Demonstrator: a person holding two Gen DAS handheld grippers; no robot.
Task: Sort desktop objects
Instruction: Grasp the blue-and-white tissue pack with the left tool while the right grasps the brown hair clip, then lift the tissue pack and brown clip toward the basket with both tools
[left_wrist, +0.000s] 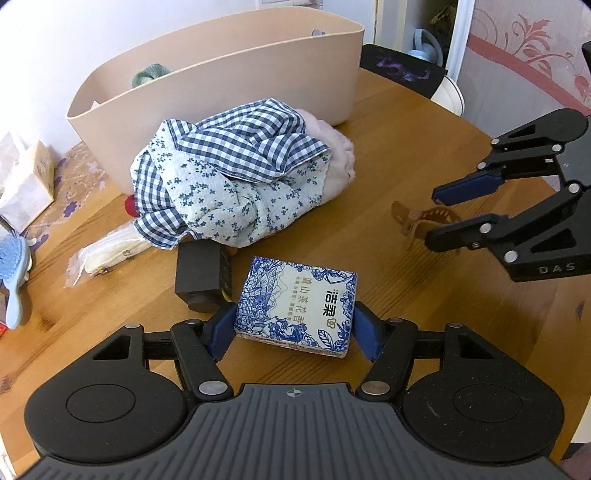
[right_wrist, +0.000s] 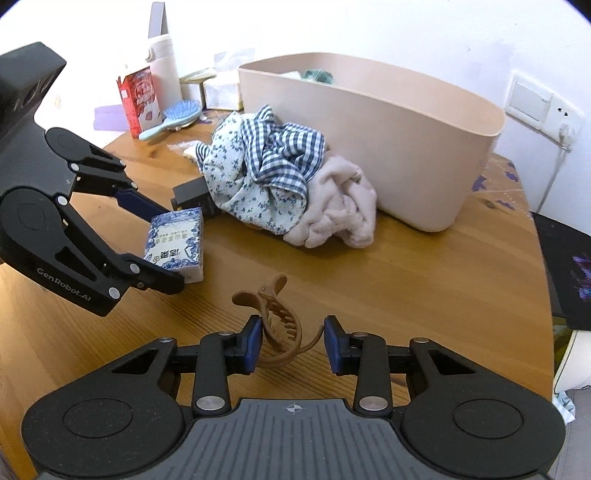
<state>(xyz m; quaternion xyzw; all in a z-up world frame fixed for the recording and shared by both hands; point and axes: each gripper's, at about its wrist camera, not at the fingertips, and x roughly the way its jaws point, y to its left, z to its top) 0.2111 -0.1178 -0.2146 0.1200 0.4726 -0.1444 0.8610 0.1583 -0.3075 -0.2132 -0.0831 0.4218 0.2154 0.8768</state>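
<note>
Left wrist view: my left gripper (left_wrist: 293, 325) clamps a blue-and-white floral tissue pack (left_wrist: 297, 306). My right gripper (right_wrist: 293, 343) sits open around a brown claw hair clip (right_wrist: 275, 325).

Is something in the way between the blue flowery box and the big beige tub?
Yes. The heap of checked and flowery cloth lies on the wooden table between the blue-and-white tissue box in the left tongs and the beige plastic tub. A small black box also sits beside the cloth.

left hand-held gripper (left_wrist: 295, 326) | black linkages | blue pads | silver screws | "GenRobot.AI"
</note>
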